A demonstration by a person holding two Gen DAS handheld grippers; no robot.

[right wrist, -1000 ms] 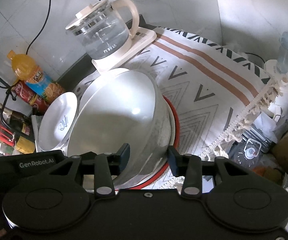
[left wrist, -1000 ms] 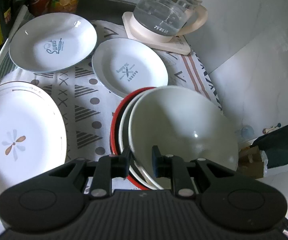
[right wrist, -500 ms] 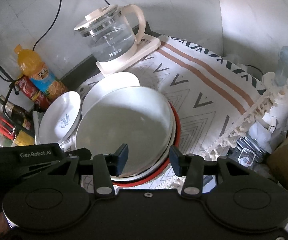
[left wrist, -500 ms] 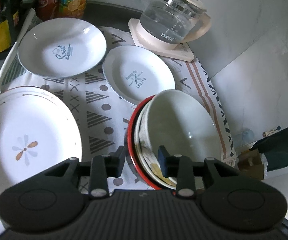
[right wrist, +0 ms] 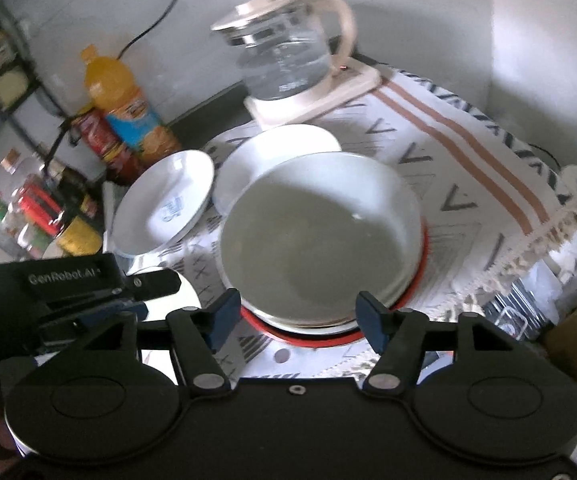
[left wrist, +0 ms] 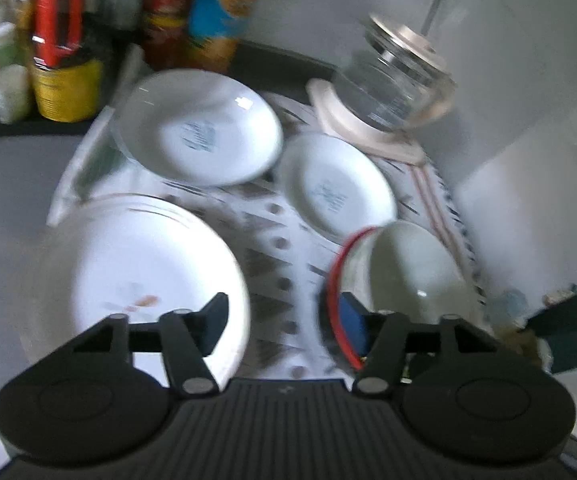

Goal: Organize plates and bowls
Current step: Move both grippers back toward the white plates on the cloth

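A stack of nested bowls (right wrist: 320,232), white on top with a red rim at the bottom, rests on the patterned cloth (right wrist: 468,168). My right gripper (right wrist: 298,314) hovers at the stack's near edge. Its jaws are opening and the pads are clear of the rim. My left gripper (left wrist: 284,322) is also opening, with only cloth between its fingers. It sits between the bowl stack (left wrist: 400,276) on its right and a large white flower plate (left wrist: 140,280) on its left. Two smaller printed white plates (left wrist: 200,132) (left wrist: 336,188) lie further back. The left wrist view is blurred.
A glass kettle (right wrist: 288,56) on a cream base stands at the back of the cloth. An orange juice bottle (right wrist: 128,108), cans and jars crowd the back left by the wall. The cloth's fringed edge (right wrist: 536,236) hangs off the counter on the right.
Both grippers let go of the top white bowl, which went from tilted to nested flat in the stack. Both jaws widened and drew back; the left one shifted towards the large plate.
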